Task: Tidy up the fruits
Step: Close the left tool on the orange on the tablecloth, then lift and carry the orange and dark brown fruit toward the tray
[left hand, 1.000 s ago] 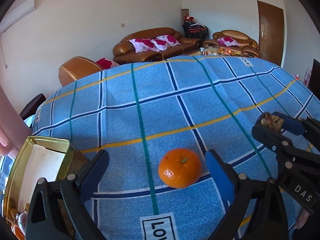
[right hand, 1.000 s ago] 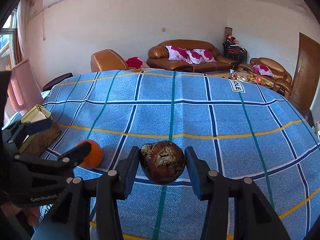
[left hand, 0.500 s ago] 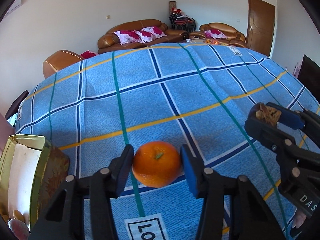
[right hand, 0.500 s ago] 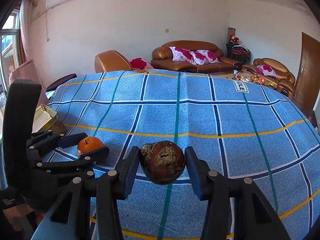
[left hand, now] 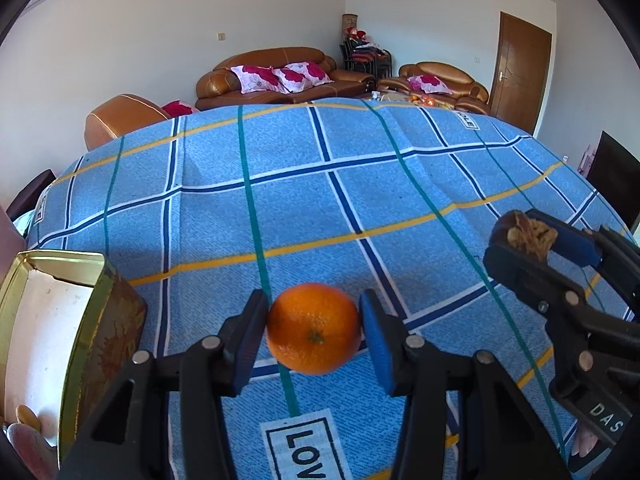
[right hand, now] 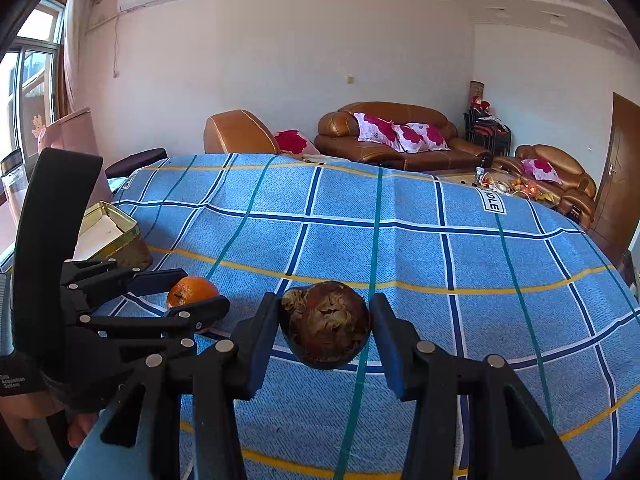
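An orange mandarin (left hand: 314,328) sits between the fingers of my left gripper (left hand: 314,330), which is shut on it above the blue checked cloth (left hand: 360,184). It also shows in the right wrist view (right hand: 192,290) inside the left gripper (right hand: 188,292). My right gripper (right hand: 325,330) is shut on a dark brown mottled fruit (right hand: 325,326), held just above the cloth. In the left wrist view the right gripper (left hand: 532,236) is at the right with that fruit (left hand: 524,234).
A gold tin box (left hand: 52,320) with a white lining stands at the table's left edge, left of the mandarin; it also shows in the right wrist view (right hand: 110,232). Brown sofas (right hand: 392,136) stand beyond the table's far edge.
My left gripper moved in around the mandarin and closed from wide open onto it. The right gripper kept hold of the brown fruit and lifted slightly.
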Tool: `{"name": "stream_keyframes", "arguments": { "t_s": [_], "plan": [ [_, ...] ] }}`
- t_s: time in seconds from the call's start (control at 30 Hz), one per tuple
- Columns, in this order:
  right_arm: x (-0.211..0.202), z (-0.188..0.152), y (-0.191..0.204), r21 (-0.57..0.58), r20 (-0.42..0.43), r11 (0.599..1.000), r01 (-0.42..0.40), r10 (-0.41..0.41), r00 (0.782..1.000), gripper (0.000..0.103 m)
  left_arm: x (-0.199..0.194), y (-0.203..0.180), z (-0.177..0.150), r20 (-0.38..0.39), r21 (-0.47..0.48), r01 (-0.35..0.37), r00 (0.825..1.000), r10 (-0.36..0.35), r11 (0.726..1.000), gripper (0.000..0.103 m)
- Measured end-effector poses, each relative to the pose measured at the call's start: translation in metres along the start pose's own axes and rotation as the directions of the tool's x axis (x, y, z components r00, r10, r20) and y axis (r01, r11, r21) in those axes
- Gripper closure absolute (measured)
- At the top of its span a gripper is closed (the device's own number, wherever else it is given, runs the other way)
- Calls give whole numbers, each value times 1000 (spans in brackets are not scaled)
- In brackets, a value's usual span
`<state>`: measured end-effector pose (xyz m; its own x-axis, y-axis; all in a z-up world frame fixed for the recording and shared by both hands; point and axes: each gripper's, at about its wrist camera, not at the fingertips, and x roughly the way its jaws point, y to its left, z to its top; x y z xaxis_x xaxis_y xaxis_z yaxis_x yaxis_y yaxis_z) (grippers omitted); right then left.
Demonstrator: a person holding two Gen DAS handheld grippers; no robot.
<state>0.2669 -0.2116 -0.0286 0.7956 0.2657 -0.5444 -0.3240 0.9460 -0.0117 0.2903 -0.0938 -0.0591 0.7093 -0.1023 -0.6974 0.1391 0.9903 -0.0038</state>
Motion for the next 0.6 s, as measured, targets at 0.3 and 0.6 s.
{"name": "stream_keyframes", "arguments": {
  "t_s": [0.3,0.6],
  "plan": [
    [-6,-1,4,-21,34,1000,-6,6,999,55,-17,2,-2,76,-9,-9,997,9,1000,64],
    [-9,-2,4,-25,43,1000,-8,9,999,55,-2,0,-5,-22,7,-17,1000,17,1000,45]
  ]
}}
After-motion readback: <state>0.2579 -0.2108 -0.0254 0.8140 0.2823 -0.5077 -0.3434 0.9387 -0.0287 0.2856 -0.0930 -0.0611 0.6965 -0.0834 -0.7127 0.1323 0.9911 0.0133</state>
